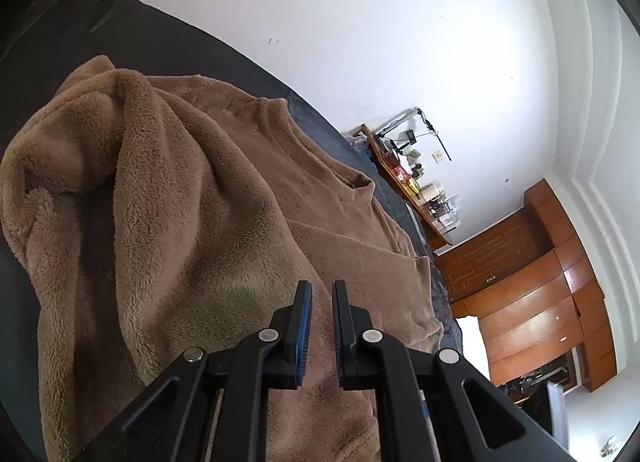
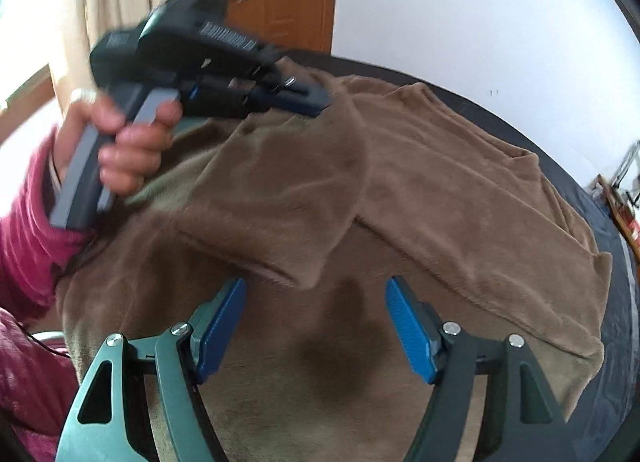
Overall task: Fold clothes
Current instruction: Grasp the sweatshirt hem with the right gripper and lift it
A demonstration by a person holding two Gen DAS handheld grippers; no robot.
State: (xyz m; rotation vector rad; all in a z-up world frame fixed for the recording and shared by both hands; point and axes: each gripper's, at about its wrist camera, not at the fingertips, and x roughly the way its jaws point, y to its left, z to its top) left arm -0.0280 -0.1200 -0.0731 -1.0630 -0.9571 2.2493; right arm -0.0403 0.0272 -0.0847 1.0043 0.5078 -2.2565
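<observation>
Brown fleece pullover [image 2: 460, 197] lies spread front-up on a dark cover [image 1: 80, 41]; bed or tabletop under it, cannot tell; collar [image 1: 356, 181] points away from me, hem end sits under my claws.

One sleeve [image 2: 272, 201] lies crossed over the chest, its cuff [image 2: 288, 274] just ahead of my right claw; my read is that it lies so to narrow the body for a fold; the other side lies flat and straight along the cover edge.

My left claw [image 1: 322, 286] is almost closed, only a thin slit between the blue pads; I see nothing in the slit; in the right wrist view it is blurred and hangs by the shoulder end of the crossed sleeve, tips low to the pile; touching or not, cannot tell. My hand [image 2: 128, 141] grips its handle, pink sleeve [image 2: 24, 229] behind it.

My right claw [image 2: 316, 284] is spread wide and holds nothing; it hovers over the lower body panel, likely so the cuff can pass between the pads.

Fabric is thick, plush, short-napped; matte; shows brushed dark patches; it bunches in soft rounded ridges on the left side [image 1: 120, 141], no sharp creases; I judge it bulky and springy, folds may lift open. Pads are ribbed blue rubber, should bite the pile well.
</observation>
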